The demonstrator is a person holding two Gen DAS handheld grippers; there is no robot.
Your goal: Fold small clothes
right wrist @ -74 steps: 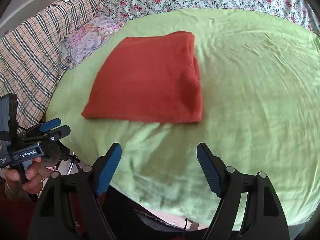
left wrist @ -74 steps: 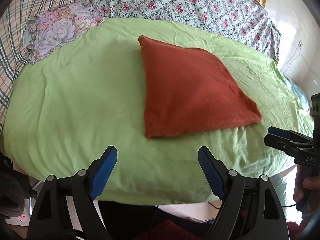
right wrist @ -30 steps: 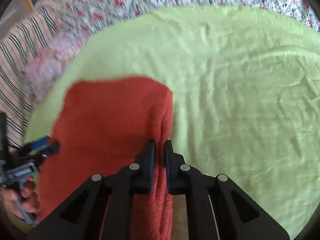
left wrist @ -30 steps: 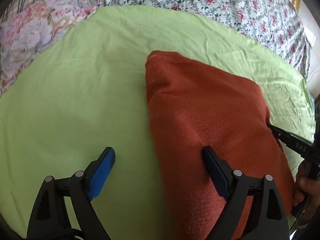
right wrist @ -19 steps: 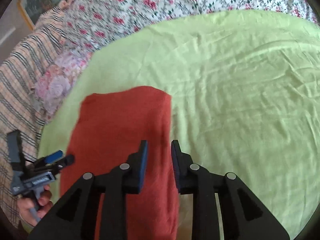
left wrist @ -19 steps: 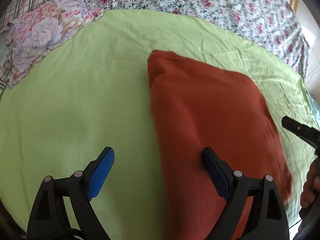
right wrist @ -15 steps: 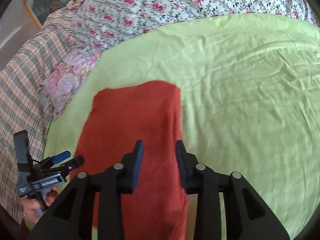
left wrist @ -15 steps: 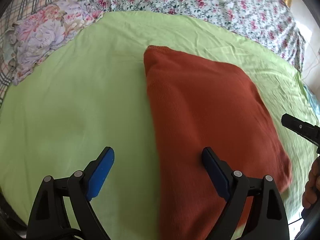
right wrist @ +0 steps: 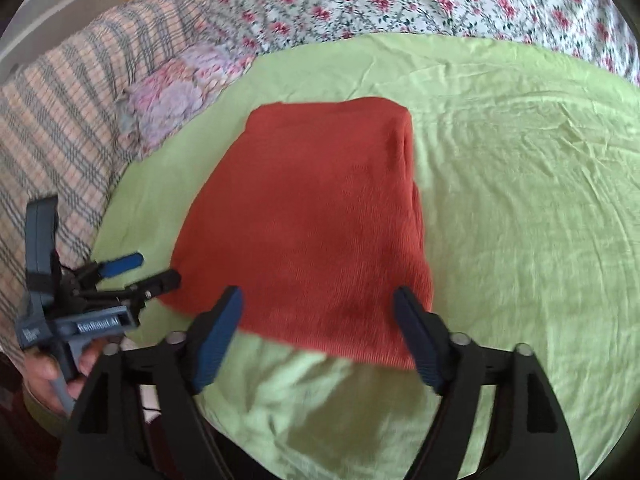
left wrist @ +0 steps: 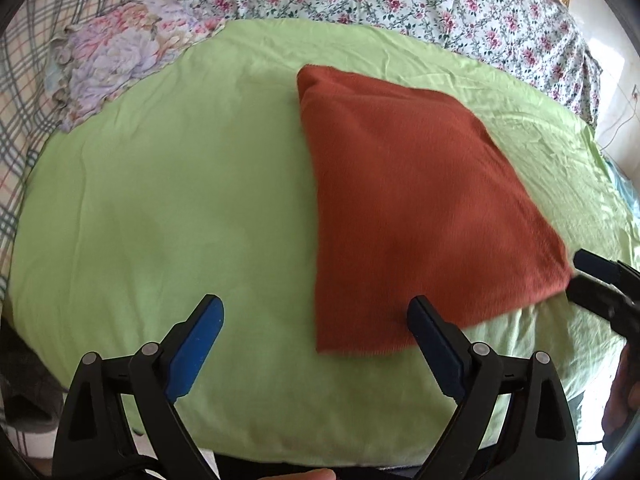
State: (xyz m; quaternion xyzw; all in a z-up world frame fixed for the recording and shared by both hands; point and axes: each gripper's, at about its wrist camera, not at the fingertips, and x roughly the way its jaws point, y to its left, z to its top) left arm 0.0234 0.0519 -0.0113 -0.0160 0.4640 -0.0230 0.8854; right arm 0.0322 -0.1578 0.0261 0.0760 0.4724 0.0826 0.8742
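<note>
Two hand-held grippers — left (left wrist: 314, 334) and right (right wrist: 318, 330) — hovered wide open, gripping nothing, above a folded rust-red garment (left wrist: 416, 208) lying flat on the bed's green sheet (left wrist: 160, 184)

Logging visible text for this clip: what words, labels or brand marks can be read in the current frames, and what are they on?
"GenRobot.AI": on the grey body of the left claw, seen from the right wrist view; slightly blurred, so the reading is likely, not certain.
A short mark at the far left end of the same body: too blurred to read.
No text shows on the red garment, the green sheet or the right claw.
</note>
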